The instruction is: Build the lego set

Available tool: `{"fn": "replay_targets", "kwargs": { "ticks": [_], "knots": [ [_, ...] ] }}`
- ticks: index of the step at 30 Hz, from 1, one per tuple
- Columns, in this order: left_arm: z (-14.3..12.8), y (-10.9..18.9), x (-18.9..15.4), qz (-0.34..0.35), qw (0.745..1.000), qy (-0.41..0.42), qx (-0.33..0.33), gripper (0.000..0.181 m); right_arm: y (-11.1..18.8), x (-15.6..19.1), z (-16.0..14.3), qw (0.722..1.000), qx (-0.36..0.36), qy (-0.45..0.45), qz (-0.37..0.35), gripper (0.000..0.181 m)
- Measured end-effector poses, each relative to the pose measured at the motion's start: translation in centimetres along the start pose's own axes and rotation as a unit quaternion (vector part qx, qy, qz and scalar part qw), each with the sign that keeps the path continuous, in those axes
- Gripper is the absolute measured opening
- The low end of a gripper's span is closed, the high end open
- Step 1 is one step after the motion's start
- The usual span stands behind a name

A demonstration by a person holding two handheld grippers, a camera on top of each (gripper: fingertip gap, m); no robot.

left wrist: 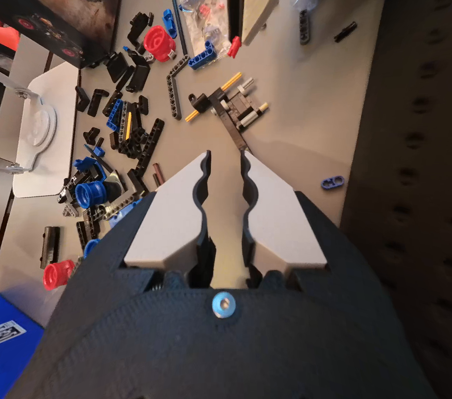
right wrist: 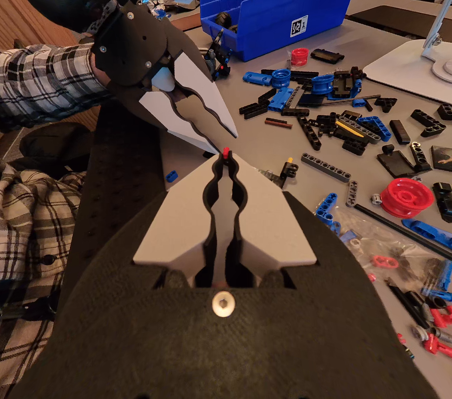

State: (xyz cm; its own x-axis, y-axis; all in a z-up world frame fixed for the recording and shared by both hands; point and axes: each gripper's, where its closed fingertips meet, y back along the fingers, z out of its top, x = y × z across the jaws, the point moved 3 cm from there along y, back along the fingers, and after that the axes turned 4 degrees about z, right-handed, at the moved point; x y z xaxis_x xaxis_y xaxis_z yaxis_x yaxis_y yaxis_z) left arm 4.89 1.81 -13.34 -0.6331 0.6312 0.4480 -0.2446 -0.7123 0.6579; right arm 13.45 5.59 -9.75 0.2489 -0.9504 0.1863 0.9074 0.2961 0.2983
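— Right gripper (right wrist: 225, 155)?

— Jaws together, pinching a small red pin (right wrist: 226, 151) at the very tips, presumably held out ready for fitting.

— Left gripper (left wrist: 226, 155)?

— Jaws apart, nothing between them, hovering low over the grey counter (left wrist: 293, 103); I judge it is about to steady the work.

— The build?

— The black and grey sub-assembly (left wrist: 232, 106) with yellow axles lies at twelve o'clock of the left gripper, just beyond its tips. Loose beams lie scattered towards nine o'clock.

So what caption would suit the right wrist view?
Right gripper pinching a small red pin beside the open left gripper, above scattered Lego pieces.
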Motion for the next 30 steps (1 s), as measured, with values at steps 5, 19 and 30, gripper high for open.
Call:
{"fn": "replay_targets", "kwargs": {
  "ticks": [5,19,30],
  "knots": [
    [0.5,-0.3,0.3,0.001,1.0,-0.002,0.002,0.023,0.1,-0.1,0.1,1.0,-0.003,-0.001,-0.001,0.003],
    [0.5,-1.4,0.4,-0.001,1.0,-0.002,0.014,0.024,0.5,-0.5,0.3,1.0,-0.012,-0.007,-0.007,0.003],
    [0.8,-1.7,0.4,-0.02,0.998,0.048,0.024,0.029,0.6,-0.7,0.1,1.0,-0.009,-0.006,-0.012,0.002]
  ]
}}
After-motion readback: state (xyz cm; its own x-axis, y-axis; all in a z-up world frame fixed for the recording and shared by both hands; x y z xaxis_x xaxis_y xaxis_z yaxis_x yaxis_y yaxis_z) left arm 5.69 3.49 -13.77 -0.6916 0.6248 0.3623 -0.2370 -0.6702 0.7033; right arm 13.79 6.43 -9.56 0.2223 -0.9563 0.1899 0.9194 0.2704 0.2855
